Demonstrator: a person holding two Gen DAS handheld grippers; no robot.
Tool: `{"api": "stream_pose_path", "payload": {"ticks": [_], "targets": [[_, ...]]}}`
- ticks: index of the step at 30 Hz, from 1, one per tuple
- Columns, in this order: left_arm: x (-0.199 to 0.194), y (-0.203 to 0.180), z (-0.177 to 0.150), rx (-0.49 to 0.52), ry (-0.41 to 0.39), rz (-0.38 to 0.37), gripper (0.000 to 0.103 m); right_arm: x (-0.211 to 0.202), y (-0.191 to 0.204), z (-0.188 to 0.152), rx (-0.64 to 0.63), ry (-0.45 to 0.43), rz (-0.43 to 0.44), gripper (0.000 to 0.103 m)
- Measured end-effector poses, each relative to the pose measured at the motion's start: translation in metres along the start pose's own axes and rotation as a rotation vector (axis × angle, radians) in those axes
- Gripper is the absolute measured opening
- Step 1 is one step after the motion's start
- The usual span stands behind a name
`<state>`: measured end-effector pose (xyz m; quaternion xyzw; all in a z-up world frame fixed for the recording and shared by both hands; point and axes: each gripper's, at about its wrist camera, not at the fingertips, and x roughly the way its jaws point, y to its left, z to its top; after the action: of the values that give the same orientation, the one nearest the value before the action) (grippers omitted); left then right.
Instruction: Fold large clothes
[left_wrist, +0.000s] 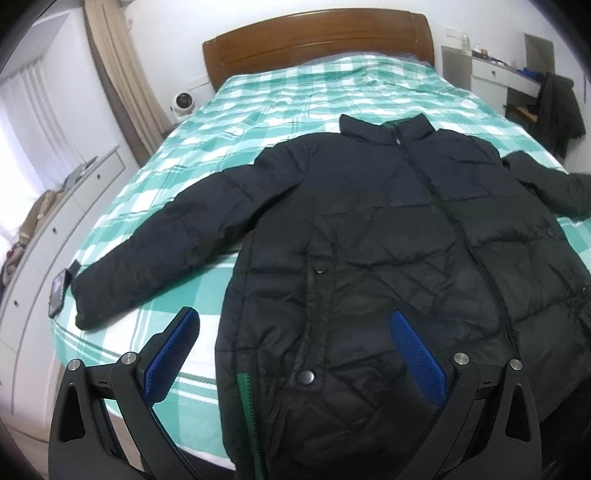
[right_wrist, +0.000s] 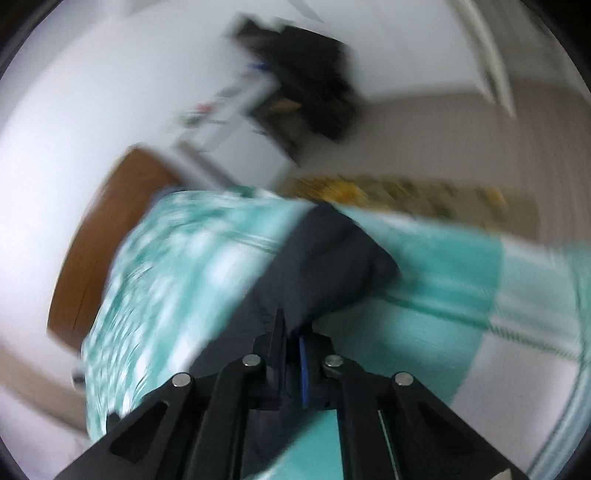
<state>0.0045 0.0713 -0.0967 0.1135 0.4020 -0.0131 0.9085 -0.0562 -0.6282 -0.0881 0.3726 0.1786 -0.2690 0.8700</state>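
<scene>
left gripper (left_wrist: 293, 354): I see the jaws spread wide, blue pads (left_wrist: 171, 356) bare, nothing pinched. It hangs over the hem end of the jacket; one finger is over the bedspread, the other over the jacket front.
right gripper (right_wrist: 291, 332): jaws pressed together on a fold of dark fabric. That's the sleeve (right_wrist: 325, 266), pinched near its cuff end. This view is motion-blurred, so I can't tell finer detail.
jacket (left_wrist: 388, 229): black quilted puffer, lying front-up and flat on the bed, zipped. Long axis runs hem to collar, straight away from my left camera; collar (left_wrist: 386, 129) points at the headboard, hem sits nearest the foot of the bed.
far sleeve (left_wrist: 147, 258): stretched out diagonally to the left in the left view, cuff near the bed's edge.
bed (left_wrist: 258, 110): green and white checked spread, jacket on the near half.
headboard (left_wrist: 317, 40): brown wood, at the far end.
phone (left_wrist: 57, 295): dark, lying at the bed's left edge just beside that cuff.
dresser (left_wrist: 74, 206): white drawers along the left wall, clothes piled on top.
</scene>
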Motion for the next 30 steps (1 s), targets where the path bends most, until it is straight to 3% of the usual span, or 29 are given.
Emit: {"api": "stream_pose_path", "payload": {"ticks": [4, 7, 11, 15, 19, 24, 25, 26, 29, 30], "targets": [[0.008, 0.004, 0.001, -0.007, 0.0, 0.013, 0.103, -0.06, 0.111, 0.001, -0.284, -0.047, 0.211, 0.005], [0.006, 0.006, 0.003, -0.037, -0.015, 0.005, 0.103, -0.093, 0.187, -0.016, -0.423, -0.046, 0.354, 0.005], [-0.001, 0.013, 0.001, -0.062, -0.029, -0.012, 0.103, -0.123, 0.28, -0.067, -0.573, 0.012, 0.53, 0.005], [-0.005, 0.024, -0.002, -0.079, -0.037, -0.005, 0.103, -0.124, 0.342, -0.146, -0.771, 0.073, 0.561, 0.005], [-0.005, 0.038, -0.005, -0.125, -0.034, -0.018, 0.103, -0.103, 0.364, -0.229, -0.908, 0.172, 0.559, 0.005], [0.0, 0.04, -0.008, -0.13, -0.026, -0.022, 0.103, -0.072, 0.356, -0.316, -0.989, 0.277, 0.51, 0.009], [0.001, 0.039, -0.008, -0.129, -0.021, -0.028, 0.103, -0.068, 0.352, -0.328, -0.998, 0.293, 0.495, 0.014], [0.004, 0.038, -0.008, -0.127, -0.014, -0.038, 0.103, -0.061, 0.348, -0.345, -1.016, 0.328, 0.476, 0.028], [0.01, 0.029, -0.003, -0.101, 0.005, -0.067, 0.103, -0.064, 0.331, -0.378, -1.019, 0.4, 0.484, 0.057], [0.011, 0.024, 0.0, -0.085, 0.003, -0.083, 0.103, -0.066, 0.325, -0.383, -1.015, 0.414, 0.472, 0.062]]}}
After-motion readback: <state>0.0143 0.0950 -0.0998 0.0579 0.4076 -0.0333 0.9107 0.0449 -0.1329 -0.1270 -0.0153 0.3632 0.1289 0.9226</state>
